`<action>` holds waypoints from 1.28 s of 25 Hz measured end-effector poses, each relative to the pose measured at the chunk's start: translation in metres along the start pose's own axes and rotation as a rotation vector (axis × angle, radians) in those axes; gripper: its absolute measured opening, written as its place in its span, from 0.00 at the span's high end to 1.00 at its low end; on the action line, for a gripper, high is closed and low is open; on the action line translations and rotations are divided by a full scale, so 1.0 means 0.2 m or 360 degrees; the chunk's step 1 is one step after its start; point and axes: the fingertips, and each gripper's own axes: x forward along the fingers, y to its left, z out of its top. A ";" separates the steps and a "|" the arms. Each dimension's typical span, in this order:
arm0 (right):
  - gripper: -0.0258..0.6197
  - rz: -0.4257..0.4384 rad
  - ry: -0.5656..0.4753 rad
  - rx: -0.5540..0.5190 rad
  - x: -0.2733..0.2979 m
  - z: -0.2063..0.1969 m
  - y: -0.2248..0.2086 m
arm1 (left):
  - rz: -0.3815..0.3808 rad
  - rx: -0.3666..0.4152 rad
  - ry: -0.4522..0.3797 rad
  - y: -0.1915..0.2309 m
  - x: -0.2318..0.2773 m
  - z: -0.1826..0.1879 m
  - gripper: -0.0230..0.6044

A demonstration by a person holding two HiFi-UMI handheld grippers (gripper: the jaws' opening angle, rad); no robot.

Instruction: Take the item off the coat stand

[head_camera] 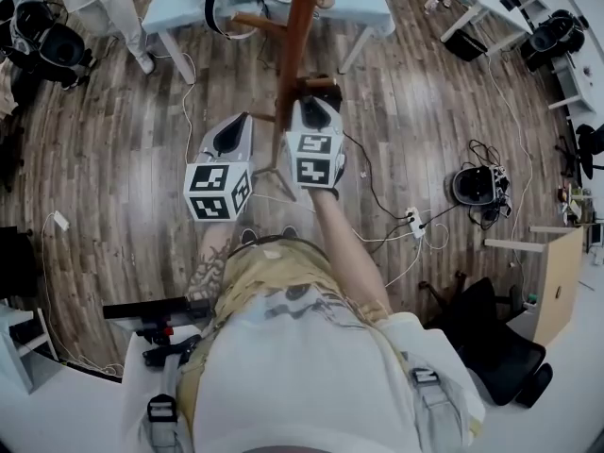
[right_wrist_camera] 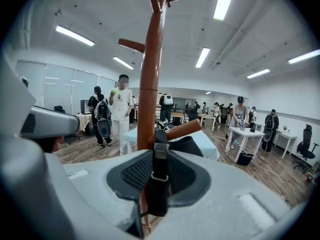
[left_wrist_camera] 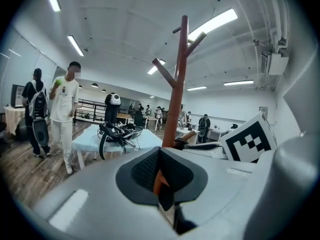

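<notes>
Two grippers show in the head view: the left gripper (head_camera: 236, 128) hangs just beside the coat stand (head_camera: 300, 26), clear of it, while the right gripper (head_camera: 316, 102) reaches in to a low peg (head_camera: 326, 82) where something dark hangs. A light-blue table (head_camera: 368, 3) stands beyond the stand. In the left gripper view the jaws meet at the tips and carry nothing. Only a sliver of the orange-brown pole shows behind them, and the upper pegs are bare. In the right gripper view a black strap (right_wrist_camera: 159, 179) with a metal buckle runs down between the jaws, which are closed narrowly on it, and the pads appear to press its two sides. The strap leads up to the slanted peg, and the dark item (right_wrist_camera: 194, 146) it belongs to hangs just behind, touching that peg. Progress, as judged: the grasp is made, but the strap is not yet off the peg. What remains is to lift it along the slant, past the tip, and draw the item clear of the stand.
</notes>
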 end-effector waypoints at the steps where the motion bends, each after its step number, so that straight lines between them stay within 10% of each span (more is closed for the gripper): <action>1: 0.83 -0.0020 -0.0023 -0.0004 -0.02 0.02 -0.02 | -0.0008 0.0001 -0.0001 -0.01 0.01 0.00 0.96; 19: 0.83 -0.0345 -0.0334 0.0123 -0.32 0.30 -0.47 | -0.0141 0.0052 -0.0036 -0.14 0.10 0.10 0.96; 32: 0.83 -0.0339 -0.0574 0.0158 -0.60 0.53 -0.51 | -0.0217 0.0101 -0.0180 -0.27 0.07 0.30 0.96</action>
